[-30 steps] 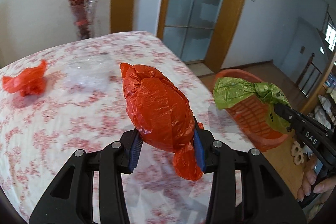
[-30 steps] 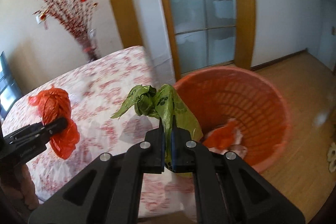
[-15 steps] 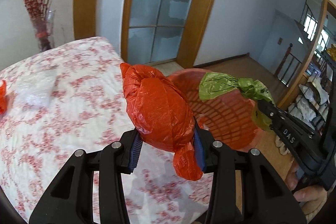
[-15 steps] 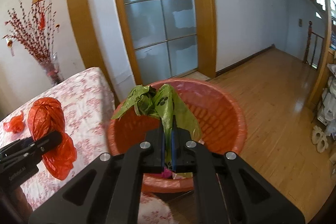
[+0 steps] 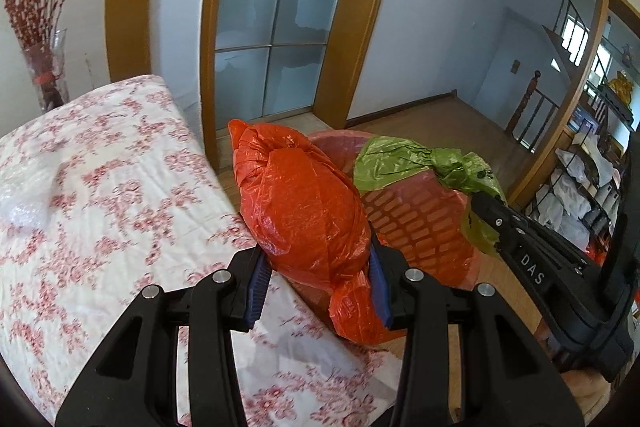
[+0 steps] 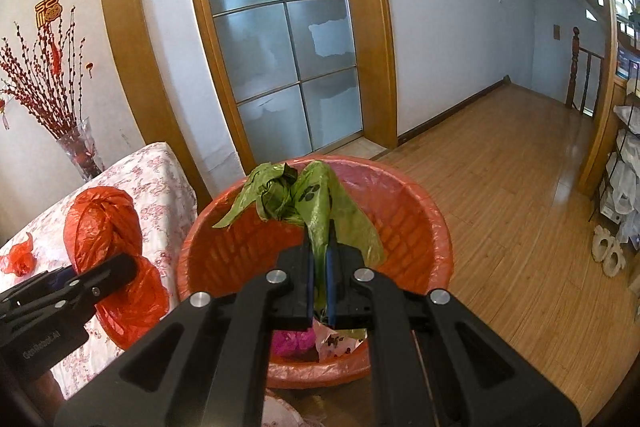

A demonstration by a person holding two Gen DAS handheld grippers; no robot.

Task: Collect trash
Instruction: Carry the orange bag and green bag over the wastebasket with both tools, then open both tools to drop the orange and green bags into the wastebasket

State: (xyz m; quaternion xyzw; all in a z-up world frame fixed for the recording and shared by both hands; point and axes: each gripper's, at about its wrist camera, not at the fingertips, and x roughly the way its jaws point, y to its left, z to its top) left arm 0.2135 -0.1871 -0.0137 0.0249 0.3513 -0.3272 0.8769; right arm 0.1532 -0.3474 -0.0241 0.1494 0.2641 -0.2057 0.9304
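Note:
My left gripper (image 5: 318,283) is shut on a knotted orange plastic bag (image 5: 304,211) and holds it over the table's edge, beside the basket. It also shows in the right wrist view (image 6: 108,227). My right gripper (image 6: 319,279) is shut on a knotted green plastic bag (image 6: 316,203) and holds it above the mouth of the orange slotted trash basket (image 6: 420,227). The green bag (image 5: 424,163) and the basket (image 5: 420,223) also show in the left wrist view. Pink and white trash (image 6: 316,339) lies in the basket's bottom.
The table with a red-flowered white cloth (image 5: 100,187) is at the left. A crumpled clear plastic (image 5: 24,203) and a small orange scrap (image 6: 18,259) lie on it. A glass vase of red twigs (image 6: 78,151) stands behind. Wooden floor (image 6: 520,187) lies to the right.
Both grippers have swung right from the table toward the basket with their bags. The green bag has moved from beside the basket rim to above its opening.

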